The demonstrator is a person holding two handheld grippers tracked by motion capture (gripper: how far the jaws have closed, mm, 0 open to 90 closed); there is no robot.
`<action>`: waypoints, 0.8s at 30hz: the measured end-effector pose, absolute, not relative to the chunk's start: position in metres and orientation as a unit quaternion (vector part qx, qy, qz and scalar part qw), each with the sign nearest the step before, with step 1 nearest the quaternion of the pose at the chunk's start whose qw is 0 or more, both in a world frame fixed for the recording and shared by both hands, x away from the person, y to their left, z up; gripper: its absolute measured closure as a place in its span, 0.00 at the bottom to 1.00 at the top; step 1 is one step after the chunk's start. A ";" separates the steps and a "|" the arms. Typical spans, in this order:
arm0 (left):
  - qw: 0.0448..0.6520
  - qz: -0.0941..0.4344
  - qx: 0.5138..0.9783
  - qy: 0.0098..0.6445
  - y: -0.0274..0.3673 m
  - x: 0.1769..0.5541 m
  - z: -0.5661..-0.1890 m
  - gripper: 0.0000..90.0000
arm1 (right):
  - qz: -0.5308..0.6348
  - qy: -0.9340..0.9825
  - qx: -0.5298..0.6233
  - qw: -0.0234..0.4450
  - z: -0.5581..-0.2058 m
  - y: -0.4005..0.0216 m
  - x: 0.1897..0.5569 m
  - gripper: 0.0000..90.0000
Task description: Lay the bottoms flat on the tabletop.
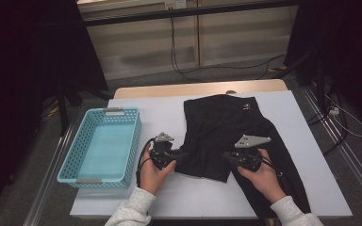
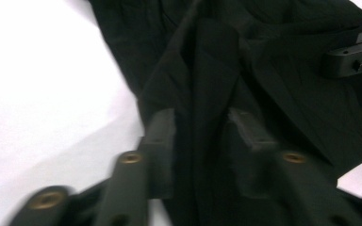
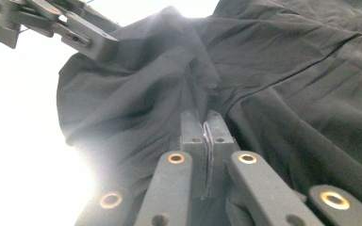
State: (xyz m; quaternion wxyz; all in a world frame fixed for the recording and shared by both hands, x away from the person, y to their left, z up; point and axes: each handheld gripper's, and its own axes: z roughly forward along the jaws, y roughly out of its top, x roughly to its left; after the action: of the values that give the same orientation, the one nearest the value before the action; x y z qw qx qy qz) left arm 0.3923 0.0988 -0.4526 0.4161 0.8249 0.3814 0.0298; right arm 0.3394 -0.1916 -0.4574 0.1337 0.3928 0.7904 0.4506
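A black garment [image 1: 226, 120] lies spread on the white table cover [image 1: 311, 155], with one leg running to the near right. My left gripper [image 1: 181, 154] is at the garment's near left edge. In the left gripper view its jaws [image 2: 202, 125] stand apart, with a fold of the black cloth [image 2: 273, 70] between the pads and not pinched. My right gripper [image 1: 224, 156] is at the garment's near middle. The right gripper view shows it [image 3: 206, 120] shut on a thin edge of the cloth [image 3: 287, 70].
A light blue plastic basket [image 1: 133, 146] stands empty at the table's left side. The wooden table edge [image 1: 198, 88] shows at the back. Cables run over the floor behind and to the right. Dark stands flank both sides.
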 end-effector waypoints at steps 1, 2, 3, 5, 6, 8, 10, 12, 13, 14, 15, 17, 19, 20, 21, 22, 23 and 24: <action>0.414 0.024 0.827 0.380 0.098 0.392 -0.453 0.79 | 0.452 0.791 0.391 0.133 -0.457 -0.192 0.339 0.99; 0.414 0.020 0.826 0.382 0.097 0.392 -0.454 0.83 | 0.452 0.791 0.390 0.134 -0.457 -0.192 0.338 0.99; 0.414 0.018 0.826 0.382 0.097 0.392 -0.454 0.87 | 0.453 0.791 0.389 0.133 -0.457 -0.192 0.337 0.99; 0.418 0.009 0.821 0.389 0.098 0.392 -0.453 0.95 | 0.451 0.792 0.389 0.134 -0.457 -0.192 0.336 0.99; 0.418 0.009 0.820 0.390 0.099 0.392 -0.451 0.99 | 0.453 0.791 0.390 0.133 -0.457 -0.193 0.336 0.99; 0.423 0.013 0.818 0.389 0.103 0.391 -0.446 0.99 | 0.455 0.788 0.392 0.134 -0.456 -0.195 0.335 0.99; 0.424 0.011 0.817 0.390 0.106 0.390 -0.441 0.99 | 0.456 0.786 0.395 0.137 -0.456 -0.198 0.334 0.99; 0.431 0.009 0.814 0.391 0.110 0.389 -0.437 0.99 | 0.458 0.783 0.398 0.138 -0.455 -0.200 0.332 0.99; 0.432 0.008 0.812 0.392 0.111 0.387 -0.435 0.99 | 0.459 0.782 0.398 0.140 -0.454 -0.201 0.331 0.99; 0.433 0.009 0.813 0.390 0.112 0.386 -0.434 0.99 | 0.460 0.781 0.399 0.140 -0.453 -0.202 0.330 0.99; 0.433 0.009 0.814 0.388 0.113 0.385 -0.432 0.99 | 0.461 0.781 0.397 0.141 -0.452 -0.204 0.328 0.99; 0.434 0.009 0.814 0.386 0.116 0.382 -0.429 0.99 | 0.465 0.779 0.396 0.144 -0.449 -0.206 0.324 0.99; 0.436 0.008 0.813 0.385 0.120 0.377 -0.426 0.99 | 0.473 0.774 0.396 0.142 -0.447 -0.208 0.318 0.99; 0.437 0.009 0.813 0.385 0.122 0.375 -0.426 0.99 | 0.474 0.775 0.392 0.142 -0.446 -0.208 0.315 0.99; 0.433 0.009 0.816 0.384 0.124 0.373 -0.425 0.99 | 0.476 0.777 0.386 0.143 -0.445 -0.207 0.311 0.99; 0.432 0.011 0.817 0.382 0.126 0.370 -0.425 0.99 | 0.476 0.780 0.382 0.142 -0.445 -0.207 0.307 0.99; 0.430 0.010 0.818 0.382 0.128 0.368 -0.425 0.99 | 0.475 0.782 0.377 0.142 -0.444 -0.206 0.303 0.99; 0.426 0.010 0.820 0.381 0.129 0.365 -0.426 0.99 | 0.474 0.784 0.375 0.140 -0.444 -0.205 0.300 0.99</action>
State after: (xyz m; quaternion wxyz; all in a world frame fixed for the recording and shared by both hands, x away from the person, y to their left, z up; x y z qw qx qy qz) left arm 0.3653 0.1289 -0.4260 0.4256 0.8205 0.3815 0.0103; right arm 0.2997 -0.2048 -0.4442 0.1396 0.3748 0.7842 0.4745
